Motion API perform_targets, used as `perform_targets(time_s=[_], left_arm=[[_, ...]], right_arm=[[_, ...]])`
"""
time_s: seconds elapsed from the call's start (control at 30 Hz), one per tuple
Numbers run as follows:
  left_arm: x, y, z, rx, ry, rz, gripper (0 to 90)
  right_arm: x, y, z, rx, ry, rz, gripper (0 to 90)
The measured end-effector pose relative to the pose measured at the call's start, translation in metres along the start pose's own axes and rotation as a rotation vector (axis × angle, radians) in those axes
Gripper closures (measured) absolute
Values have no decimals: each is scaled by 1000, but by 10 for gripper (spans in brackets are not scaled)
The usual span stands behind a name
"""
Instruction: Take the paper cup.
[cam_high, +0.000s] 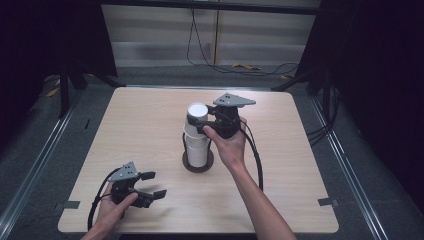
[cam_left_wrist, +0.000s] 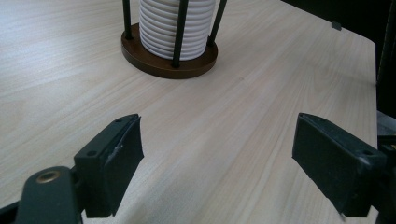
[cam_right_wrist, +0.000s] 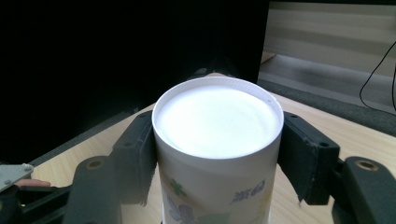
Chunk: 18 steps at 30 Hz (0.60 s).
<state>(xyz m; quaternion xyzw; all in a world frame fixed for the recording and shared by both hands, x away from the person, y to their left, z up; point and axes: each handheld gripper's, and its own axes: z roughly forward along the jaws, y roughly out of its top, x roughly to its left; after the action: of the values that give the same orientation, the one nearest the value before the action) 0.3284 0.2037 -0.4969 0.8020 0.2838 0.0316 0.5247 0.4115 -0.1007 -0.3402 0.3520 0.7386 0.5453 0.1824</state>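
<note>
High view: your right gripper (cam_high: 202, 121) clasps the top paper cup (cam_high: 197, 116) of the stack in the holder (cam_high: 198, 162) at mid-desk (cam_high: 150, 130); left gripper (cam_high: 152, 185) waits near the front-left corner.

Left gripper view: its fingers (cam_left_wrist: 112, 158) are spread, empty.

Right gripper view: fingers (cam_right_wrist: 135, 158) pinch the cup's sides; next, likely a straight lift.

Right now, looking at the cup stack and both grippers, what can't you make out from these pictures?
- Cup count: in the left gripper view the top edge cuts off the stack.
- Print on the top cup: cut by the bottom edge of the right gripper view; the blue characters are too small to read.
- Holder far side: hidden by the stack in the high view.
- Left gripper jaws stand open; its cable end runs off frame.
</note>
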Motion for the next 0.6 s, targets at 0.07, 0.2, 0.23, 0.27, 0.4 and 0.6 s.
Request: perform_targets(time_s=[0.07,0.2,0.23,0.27,0.4,0.6], left_arm=[[0,0,-1,-3,4,-5,161],[1,0,-1,-9,8,-7,161],[1,0,-1,-9,8,-7,161],[2,1,-1,-11,13,-4,160],[1,3,-2,-10,18,5,160],[-2,5,-3,-15,22,24,159]], right_arm=[[0,2,-1,-15,3,8,347],[-1,3,-4,-26,7,15,349],[-1,3,-5,-31,6,17,349],[-2,3,-6,-36,6,20,350],[-4,4,-8,-56,22,32,350],[-5,6,-13,-73,32,44,352]])
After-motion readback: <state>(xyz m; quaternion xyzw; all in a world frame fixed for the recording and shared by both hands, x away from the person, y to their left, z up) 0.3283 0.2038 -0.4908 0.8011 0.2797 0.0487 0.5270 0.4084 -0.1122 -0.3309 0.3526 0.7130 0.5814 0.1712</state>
